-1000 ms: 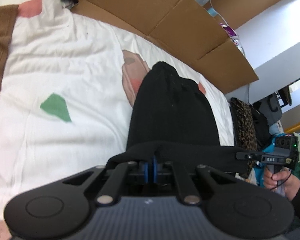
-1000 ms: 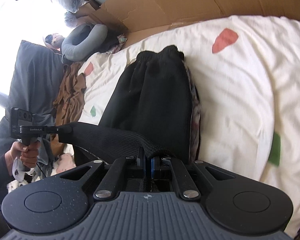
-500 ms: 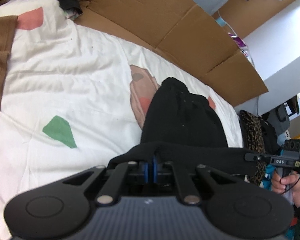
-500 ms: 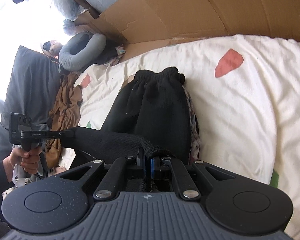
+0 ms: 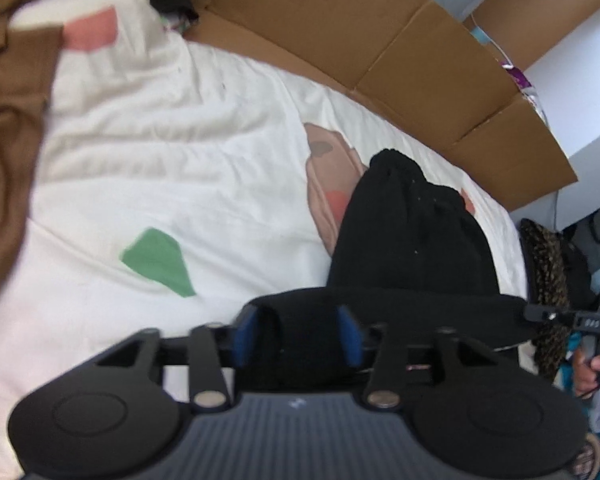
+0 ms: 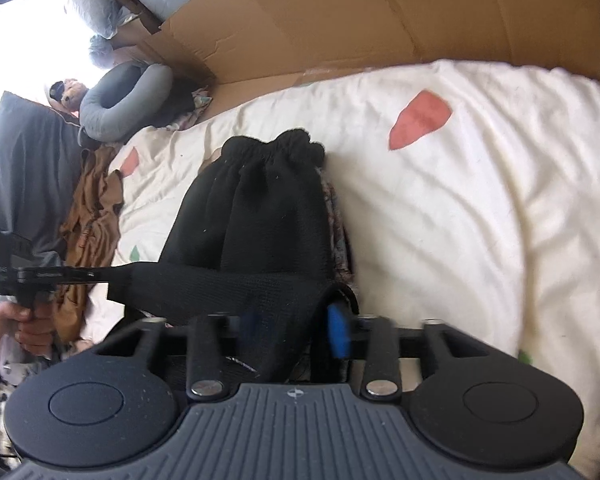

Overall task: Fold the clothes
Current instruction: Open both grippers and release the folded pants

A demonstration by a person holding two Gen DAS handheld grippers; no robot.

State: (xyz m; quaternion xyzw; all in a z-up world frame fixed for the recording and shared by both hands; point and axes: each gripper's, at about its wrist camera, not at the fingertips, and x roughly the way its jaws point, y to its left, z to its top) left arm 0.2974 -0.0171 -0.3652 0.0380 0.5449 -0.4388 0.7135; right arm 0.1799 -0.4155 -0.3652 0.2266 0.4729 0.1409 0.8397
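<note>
Lying on the white bed [image 5: 148, 152], the black garment [image 5: 412, 240] stretches toward twelve o'clock. Its near hem sits between the spread jaws of each hand-held gripper, left [image 5: 298, 334] and right [image 6: 296, 330], apparently let go so the fold can settle.

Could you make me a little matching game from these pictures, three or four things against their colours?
Things:
1. knitted garment
2. cardboard sheet
3. neck pillow
4. gripper finger pads

Colours:
A. grey
B. blue
C. black
D. brown

Pairs: 1-C, 2-D, 3-A, 4-B
</note>
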